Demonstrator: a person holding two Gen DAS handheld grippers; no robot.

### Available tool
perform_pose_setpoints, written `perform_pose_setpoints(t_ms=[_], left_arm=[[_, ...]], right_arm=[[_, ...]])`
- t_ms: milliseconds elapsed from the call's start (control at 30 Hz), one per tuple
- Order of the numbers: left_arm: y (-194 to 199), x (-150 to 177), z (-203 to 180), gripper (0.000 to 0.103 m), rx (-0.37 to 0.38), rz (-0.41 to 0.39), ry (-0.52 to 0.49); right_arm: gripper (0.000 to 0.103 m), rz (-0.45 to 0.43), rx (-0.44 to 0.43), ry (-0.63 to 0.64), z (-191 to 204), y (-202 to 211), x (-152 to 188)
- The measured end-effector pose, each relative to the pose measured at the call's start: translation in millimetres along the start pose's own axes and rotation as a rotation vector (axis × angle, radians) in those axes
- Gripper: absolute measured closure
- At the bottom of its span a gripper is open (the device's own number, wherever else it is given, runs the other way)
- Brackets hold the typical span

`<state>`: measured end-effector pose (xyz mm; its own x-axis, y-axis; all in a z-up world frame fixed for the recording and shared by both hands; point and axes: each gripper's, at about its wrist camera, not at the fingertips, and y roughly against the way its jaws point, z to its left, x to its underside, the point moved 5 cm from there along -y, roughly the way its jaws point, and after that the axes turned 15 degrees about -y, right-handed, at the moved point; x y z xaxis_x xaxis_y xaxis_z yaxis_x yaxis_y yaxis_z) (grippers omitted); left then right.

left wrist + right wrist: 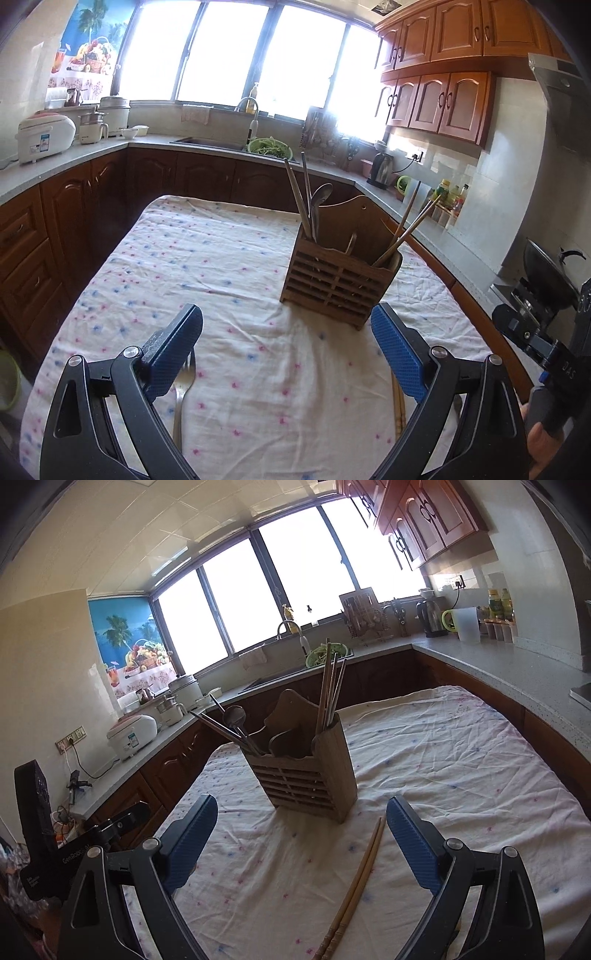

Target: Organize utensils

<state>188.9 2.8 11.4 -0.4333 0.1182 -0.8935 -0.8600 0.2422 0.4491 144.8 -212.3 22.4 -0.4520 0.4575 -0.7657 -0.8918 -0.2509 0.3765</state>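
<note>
Left tool [286,332] spread, empty; right tool [301,825] spread, empty. Wooden holder [306,771] mid-counter [461,757], chopsticks, spoon inside. Fork [183,391] near left; loose chopsticks [354,890] near right

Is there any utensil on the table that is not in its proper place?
Yes. A fork and a pair of wooden chopsticks lie loose on the tablecloth, in front of the wooden holder, while the other utensils stand inside the holder. Both grippers are open and hold nothing.
</note>
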Motion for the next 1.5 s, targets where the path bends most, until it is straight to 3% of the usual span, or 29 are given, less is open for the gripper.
perform_pose_setpoints(t_ms=[133,200,267,400,667,833,1033,1500], left_arm=[[24.0,-11.9,-12.6,0.008,-0.019,-0.057,-0.074],[40.7,-20.7,-19.3,0.002,-0.036,-0.099,-0.116],[58.8,-26.8,-24.9,0.0,-0.069,-0.155,-0.15],[74.4,-14.8,-33.6,0.0,-0.096,-0.189,-0.191],[58.2,49.7,-40.5,0.0,-0.162,-0.12,-0.216],[45.8,71.4,-36.1,0.0,-0.183,-0.068,-0.196],[33.6,83.0,-26.6,0.0,-0.202,-0.004,-0.166],[40.0,83.3,-23.7,0.0,-0.227,0.002,-0.169]], right_arm=[[0.008,-0.03,-0.003,0.097,18.2,20.8,-3.9],[0.0,-0.073,-0.012,0.154,31.1,37.2,-11.6],[0.0,-0.134,-0.021,0.193,42.5,56.8,-18.6],[0.0,-0.202,-0.045,0.213,48.6,80.6,-12.0],[0.0,-0.233,0.063,0.232,12.4,66.9,51.7],[0.0,-0.175,0.099,0.253,0.3,51.7,73.4],[0.0,-0.143,0.123,0.251,-5.5,45.8,79.4],[0.0,-0.118,0.142,0.216,-14.9,46.0,83.3]])
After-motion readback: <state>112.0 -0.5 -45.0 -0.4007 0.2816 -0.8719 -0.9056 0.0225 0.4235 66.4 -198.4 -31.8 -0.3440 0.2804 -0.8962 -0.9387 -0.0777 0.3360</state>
